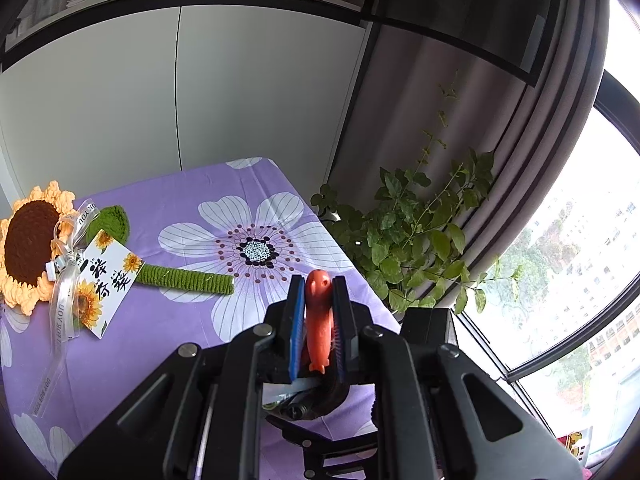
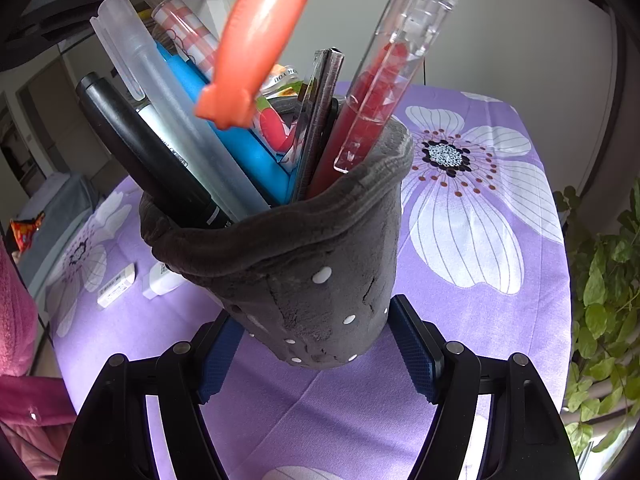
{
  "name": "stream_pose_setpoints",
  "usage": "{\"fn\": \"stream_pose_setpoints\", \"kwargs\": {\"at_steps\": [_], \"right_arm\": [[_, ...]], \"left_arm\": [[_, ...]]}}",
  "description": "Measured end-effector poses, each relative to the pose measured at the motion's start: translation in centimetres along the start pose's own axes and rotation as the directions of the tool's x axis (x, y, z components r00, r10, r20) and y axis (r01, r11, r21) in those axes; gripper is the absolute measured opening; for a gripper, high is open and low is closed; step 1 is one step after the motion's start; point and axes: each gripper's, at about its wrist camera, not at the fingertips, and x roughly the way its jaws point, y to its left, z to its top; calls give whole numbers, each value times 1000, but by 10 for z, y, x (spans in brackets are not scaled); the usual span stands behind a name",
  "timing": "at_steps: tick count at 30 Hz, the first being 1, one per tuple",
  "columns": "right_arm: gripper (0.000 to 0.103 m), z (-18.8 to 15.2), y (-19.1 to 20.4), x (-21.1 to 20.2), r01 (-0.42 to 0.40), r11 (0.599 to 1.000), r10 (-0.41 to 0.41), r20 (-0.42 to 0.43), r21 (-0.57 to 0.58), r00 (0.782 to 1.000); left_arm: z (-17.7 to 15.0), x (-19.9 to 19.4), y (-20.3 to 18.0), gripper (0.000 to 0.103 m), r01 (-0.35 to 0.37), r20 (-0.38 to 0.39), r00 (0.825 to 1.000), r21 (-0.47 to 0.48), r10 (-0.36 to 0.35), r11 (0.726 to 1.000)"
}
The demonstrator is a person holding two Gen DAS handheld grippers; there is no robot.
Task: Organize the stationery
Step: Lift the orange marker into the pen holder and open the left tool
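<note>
Pinching a slim orange fish-shaped plastic pen (image 1: 319,320), the left gripper (image 1: 317,286) holds it over the purple floral tablecloth (image 1: 168,344).
Right wrist view only: right gripper (image 2: 316,320) clamps a grey plush pen pot (image 2: 316,264) full of pens, orange pen's tail just above its mouth; two white erasers (image 2: 136,282) beside. Left view only: crocheted sunflower (image 1: 30,246).

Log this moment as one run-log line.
left hand-held gripper: shut on orange fish-shaped pen | right hand-held gripper: shut on grey plush pen holder | pen above holder
</note>
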Motion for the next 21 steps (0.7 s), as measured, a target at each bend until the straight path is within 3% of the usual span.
{"fn": "stream_pose_setpoints", "kwargs": {"at_steps": [21], "right_arm": [[74,0,2,1,2,1000,-2,-1,-1,1000]], "left_arm": [[-12,2,-1,12,11,-41,999,33,-10,999]]}}
